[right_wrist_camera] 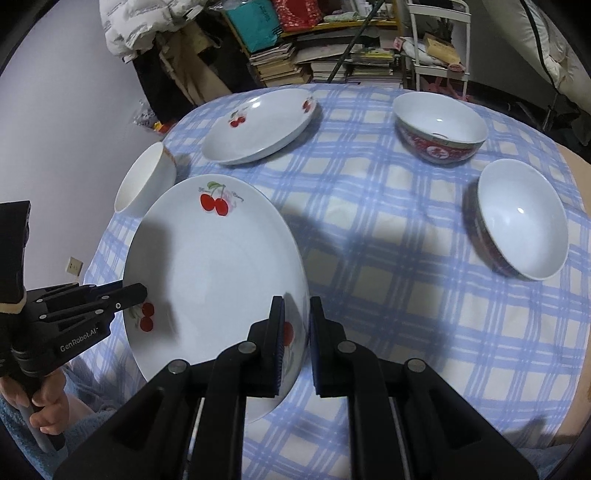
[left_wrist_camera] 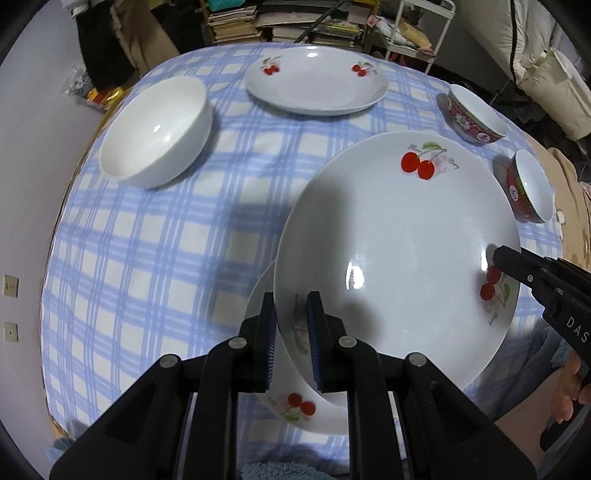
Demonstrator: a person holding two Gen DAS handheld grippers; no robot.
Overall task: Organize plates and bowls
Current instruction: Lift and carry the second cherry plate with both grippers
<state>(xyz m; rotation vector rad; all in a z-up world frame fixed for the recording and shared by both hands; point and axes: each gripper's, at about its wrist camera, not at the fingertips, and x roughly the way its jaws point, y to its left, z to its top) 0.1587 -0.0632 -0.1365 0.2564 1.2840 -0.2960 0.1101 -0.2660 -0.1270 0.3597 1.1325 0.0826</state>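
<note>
A white cherry-print plate (left_wrist_camera: 399,236) is held tilted above the table by both grippers. My left gripper (left_wrist_camera: 291,325) is shut on its left rim, and my right gripper (right_wrist_camera: 297,328) is shut on its right rim (right_wrist_camera: 299,295). The same plate fills the left of the right wrist view (right_wrist_camera: 214,273). Under it lies a second cherry plate (left_wrist_camera: 291,406), mostly hidden. A third cherry plate (left_wrist_camera: 316,83) sits at the far side. A plain white bowl (left_wrist_camera: 155,129) stands far left. Two red-patterned bowls (right_wrist_camera: 439,125) (right_wrist_camera: 521,221) stand on the right.
The round table has a blue checked cloth (left_wrist_camera: 147,258). Beyond it are stacked books (right_wrist_camera: 280,62), a white rack (right_wrist_camera: 439,40) and hanging coats (right_wrist_camera: 136,26). A padded coat (left_wrist_camera: 546,55) hangs to the right. A purple wall with sockets (left_wrist_camera: 10,286) lies to the left.
</note>
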